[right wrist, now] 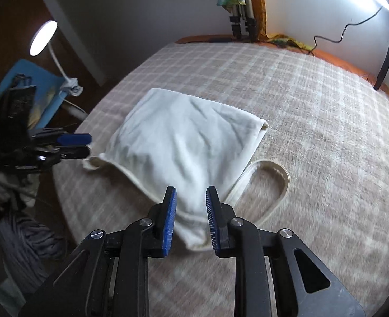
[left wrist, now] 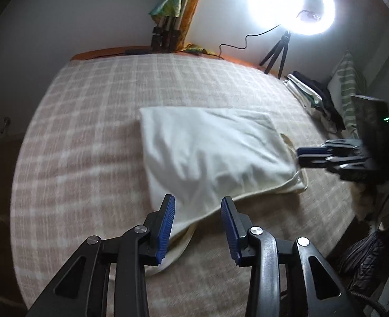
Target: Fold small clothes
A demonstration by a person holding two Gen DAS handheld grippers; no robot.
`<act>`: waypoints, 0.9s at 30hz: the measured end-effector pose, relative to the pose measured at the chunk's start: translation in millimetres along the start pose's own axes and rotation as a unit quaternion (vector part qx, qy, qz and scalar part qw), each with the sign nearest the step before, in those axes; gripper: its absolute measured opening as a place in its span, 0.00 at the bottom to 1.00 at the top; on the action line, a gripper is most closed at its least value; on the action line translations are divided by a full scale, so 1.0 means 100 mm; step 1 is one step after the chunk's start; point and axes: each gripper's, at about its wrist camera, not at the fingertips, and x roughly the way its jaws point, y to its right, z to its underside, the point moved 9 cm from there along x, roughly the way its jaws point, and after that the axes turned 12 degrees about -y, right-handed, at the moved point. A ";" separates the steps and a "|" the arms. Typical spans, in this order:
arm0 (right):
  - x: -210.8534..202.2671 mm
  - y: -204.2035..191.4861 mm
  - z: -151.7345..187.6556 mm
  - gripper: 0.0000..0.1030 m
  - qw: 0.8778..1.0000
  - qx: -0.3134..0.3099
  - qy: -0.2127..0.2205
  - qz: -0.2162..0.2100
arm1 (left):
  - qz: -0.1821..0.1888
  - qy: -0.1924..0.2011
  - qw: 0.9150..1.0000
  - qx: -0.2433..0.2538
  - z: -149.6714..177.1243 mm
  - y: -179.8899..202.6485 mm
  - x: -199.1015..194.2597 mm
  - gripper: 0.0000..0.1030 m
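Hovering both claws over a cream top, half folded on the bed

The left claw has its blue pads apart over the near hem of the cream top, fabric showing between them but not pinched; the right claw also stands apart, narrower, above the strap corner at lower centre, gripping nothing. The top lies mid-frame on the checked blanket, doubled over and soft with creases, one shoulder strap looping loose to the right. For a tidy next fold I'd tuck that strap in first, pinch both near corners through all layers, and lift evenly.
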 end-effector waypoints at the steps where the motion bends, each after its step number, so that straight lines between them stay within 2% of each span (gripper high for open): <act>1: 0.06 0.04 -0.01 0.20 1.000 0.004 -0.008 0.006 | -0.009 0.000 1.000 0.006 -0.02 0.00 0.02 0.36; 4: 0.23 0.09 0.02 0.21 0.999 0.015 -0.037 0.012 | -0.016 -0.018 1.000 0.009 -0.04 -0.02 0.18 0.36; 6: 0.27 0.03 0.13 0.21 0.998 0.009 -0.058 -0.008 | -0.021 -0.033 0.999 0.009 -0.01 -0.04 0.28 0.36; 9: 0.16 -0.28 0.38 0.23 0.995 -0.038 -0.075 -0.056 | -0.026 -0.050 0.998 0.010 0.06 -0.07 0.37 0.36; 12: 0.07 -0.51 0.57 0.23 0.991 -0.081 -0.084 -0.066 | -0.024 -0.063 0.998 0.013 0.16 -0.07 0.42 0.36; 14: 0.02 -0.55 0.56 0.24 0.992 -0.083 -0.070 -0.062 | -0.028 -0.071 0.997 0.022 0.24 -0.05 0.43 0.36; 17: -0.03 -0.41 0.35 0.27 0.997 -0.052 -0.036 -0.049 | -0.029 -0.065 0.997 0.020 0.29 -0.05 0.37 0.37; 19: -0.08 -0.22 0.18 0.44 0.999 -0.019 -0.009 -0.036 | -0.016 -0.049 0.999 -0.001 0.25 -0.10 0.29 0.42; 20: -0.11 -0.14 0.11 0.46 0.999 -0.003 0.005 -0.035 | -0.010 -0.040 0.999 -0.012 0.22 -0.13 0.24 0.47; 24: -0.14 0.27 -0.18 0.47 0.996 0.068 0.051 -0.032 | 0.008 0.003 0.998 -0.067 0.07 -0.30 0.08 0.59; 27: -0.01 0.53 -0.30 0.47 0.990 0.120 0.057 -0.049 | 0.020 0.004 0.996 -0.090 0.00 -0.37 0.12 0.61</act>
